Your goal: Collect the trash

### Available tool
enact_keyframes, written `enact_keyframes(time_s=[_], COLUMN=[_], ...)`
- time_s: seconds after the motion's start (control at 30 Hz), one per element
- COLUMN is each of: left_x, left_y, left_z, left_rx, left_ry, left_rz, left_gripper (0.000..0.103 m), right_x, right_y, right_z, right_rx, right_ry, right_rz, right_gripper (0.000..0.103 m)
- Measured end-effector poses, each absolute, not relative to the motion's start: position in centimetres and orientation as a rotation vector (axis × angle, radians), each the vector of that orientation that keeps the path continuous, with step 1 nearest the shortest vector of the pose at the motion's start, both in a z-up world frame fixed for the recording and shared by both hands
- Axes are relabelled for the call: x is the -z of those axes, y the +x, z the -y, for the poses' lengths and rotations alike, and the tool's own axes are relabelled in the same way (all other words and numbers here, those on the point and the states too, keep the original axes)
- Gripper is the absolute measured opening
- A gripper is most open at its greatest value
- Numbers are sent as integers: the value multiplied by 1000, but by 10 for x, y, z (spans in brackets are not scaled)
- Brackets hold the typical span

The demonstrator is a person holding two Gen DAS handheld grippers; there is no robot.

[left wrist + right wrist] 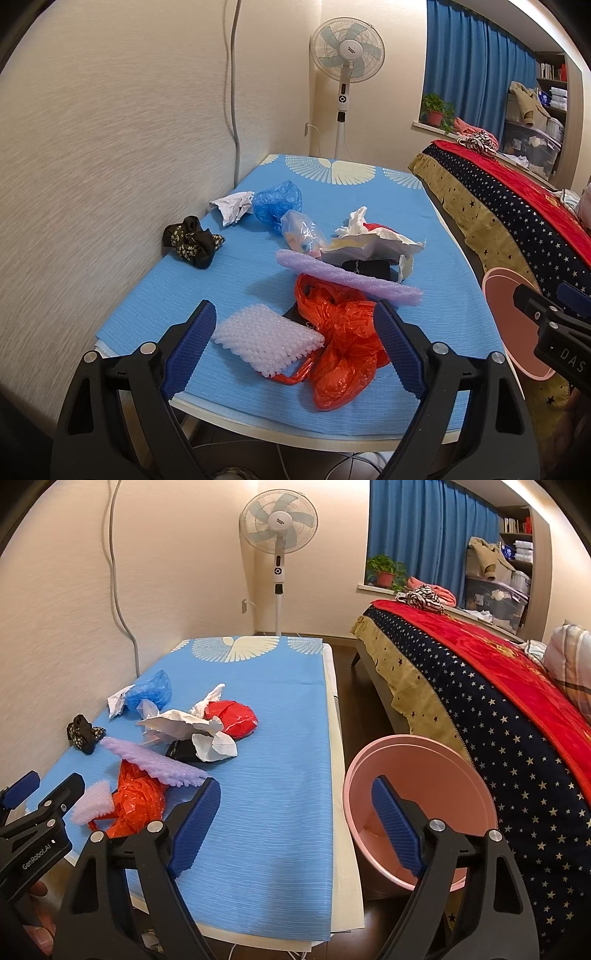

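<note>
Left gripper [295,347] and right gripper [295,827] both gape empty, trash heaped on the blue table [280,738], pink bin [424,775] beside it; risk: orange bag [343,343] snags the white foam net [266,341], dragging it floorward.

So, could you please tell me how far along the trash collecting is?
Nothing looks done: the pink plastic bin shows no trash inside. Nothing is in hand; the left gripper and right gripper are both open. The orange plastic bag, white bubble wrap, purple foam strip and crumpled white paper remain on the table.
</note>
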State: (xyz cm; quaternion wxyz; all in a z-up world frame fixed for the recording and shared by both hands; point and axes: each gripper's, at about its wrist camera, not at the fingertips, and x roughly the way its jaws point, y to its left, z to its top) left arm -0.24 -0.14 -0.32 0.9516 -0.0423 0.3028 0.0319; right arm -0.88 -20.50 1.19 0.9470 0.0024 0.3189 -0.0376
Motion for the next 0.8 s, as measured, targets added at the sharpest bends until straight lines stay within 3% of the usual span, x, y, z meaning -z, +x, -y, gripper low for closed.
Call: enact_keyframes(time_s=[0.17, 0.27, 0.33, 0.43, 0.53, 0.63, 0.8], left_x=[3, 3, 3, 6, 11, 17, 26], left_y=[-2, -2, -2, 0, 2, 3, 9], left_z=[1, 1, -1, -4, -10, -17, -16], left_rx=[-65, -65, -66, -59, -64, -82, -82], left_ry=[-86, -90, -97, -120, -150, -188, -196], left_rz=[-616, -617, -620, -634, -648, -663, -685], left_gripper=[84, 84, 82, 68, 63, 62, 58], right_x=[-12, -12, -12, -10, -7, -4, -1], right_y=[-9, -9, -7, -6, -3, 1, 11], right_z=[204, 204, 202, 201, 200, 198, 187], right_rx=[70, 56, 37, -9, -55, -96, -176], right_ry=[4, 9, 17, 35, 61, 92, 114], right_rz=[-649, -652, -658, -670, -683, -692, -695], right_gripper=[80, 74, 62, 42, 29, 24, 24])
